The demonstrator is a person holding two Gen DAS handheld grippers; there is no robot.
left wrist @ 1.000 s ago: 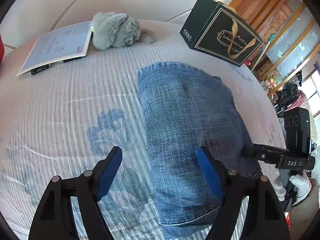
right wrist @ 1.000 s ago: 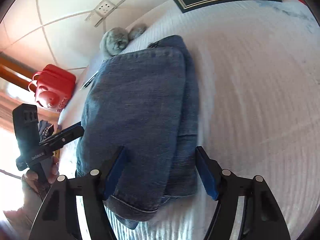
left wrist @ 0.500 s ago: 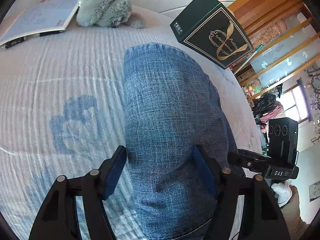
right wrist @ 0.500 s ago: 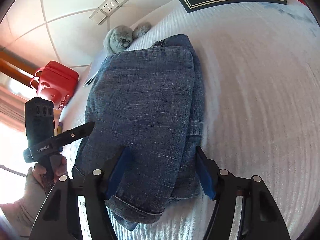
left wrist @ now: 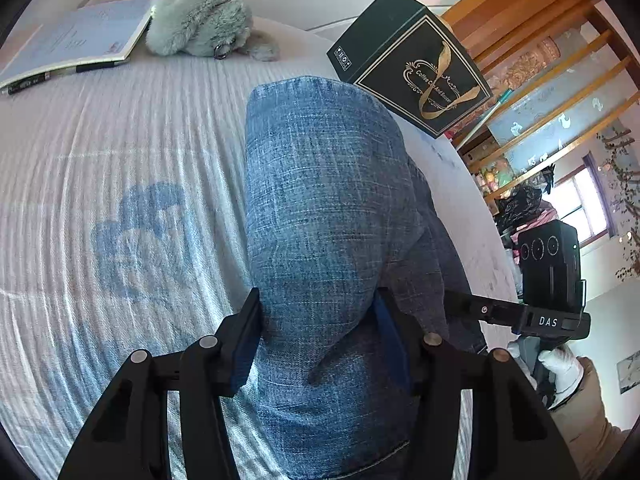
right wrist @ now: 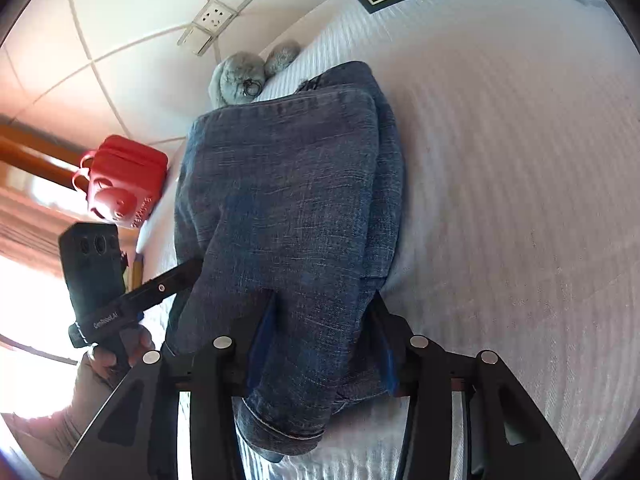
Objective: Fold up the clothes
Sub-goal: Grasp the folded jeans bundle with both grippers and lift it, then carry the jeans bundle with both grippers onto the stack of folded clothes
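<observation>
Since a second ago both claws have closed in: then their blue pads stood wide apart over the cloth, and now each pinches a bunched ridge of the folded blue denim garment (left wrist: pixel 320 200). The left gripper (left wrist: pixel 316 332) is clamped on the near end of the denim, fabric pressed between its pads, and the right gripper (right wrist: pixel 320 336) grips the same near end from the other side, where the layered hem shows.

The denim lies along the line of both claws, its long axis running straight away from them toward the far edge of the bed, where the grey furry plush toy (left wrist: pixel 198 20) sits. Neither hand is nearer; both hold the same short end, just beside each other. A further fold would, I judge, carry this end forward over the far end.

The white ribbed bedspread with a faded blue print (left wrist: pixel 120 152) carries everything. At its far edge lie an open white notebook (left wrist: pixel 76 46) and, toward the far right corner, a black box with gold lettering (left wrist: pixel 408 64). A red plastic case (right wrist: pixel 124 180) stands beyond the left edge, by a tiled wall.
</observation>
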